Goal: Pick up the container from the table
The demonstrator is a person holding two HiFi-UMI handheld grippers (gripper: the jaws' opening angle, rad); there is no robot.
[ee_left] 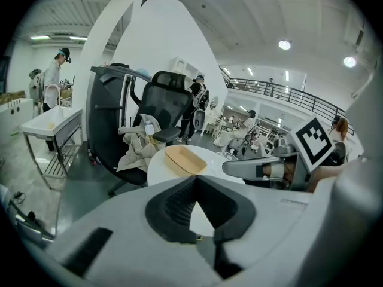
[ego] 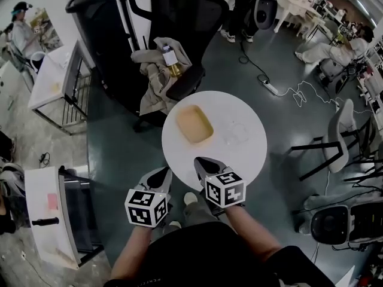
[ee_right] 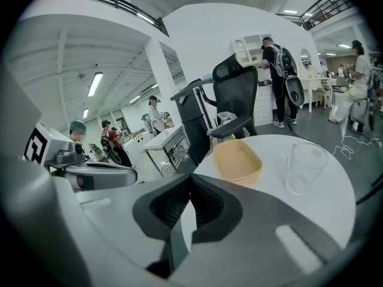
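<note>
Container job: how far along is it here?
Done: nothing; the container lies on the table beside a glass, untouched. In hand: nothing; the left tongs and right tongs are shut and empty, by the table's near edge. Left: reach in, open, grip the container and lift.

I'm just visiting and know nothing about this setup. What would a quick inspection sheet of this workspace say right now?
Surface: round white table, bare apart from two items.
Job's things: tan container lying on the table, untouched.
Clutter: clear cup right of the container, apart from it.
Grippers: left gripper and right gripper by the table's near edge, fingers together, both empty.
Cables: white cable and power strip on the floor beyond the table.
Surroundings: black chair holding cloth and a bottle; people farther off.
</note>
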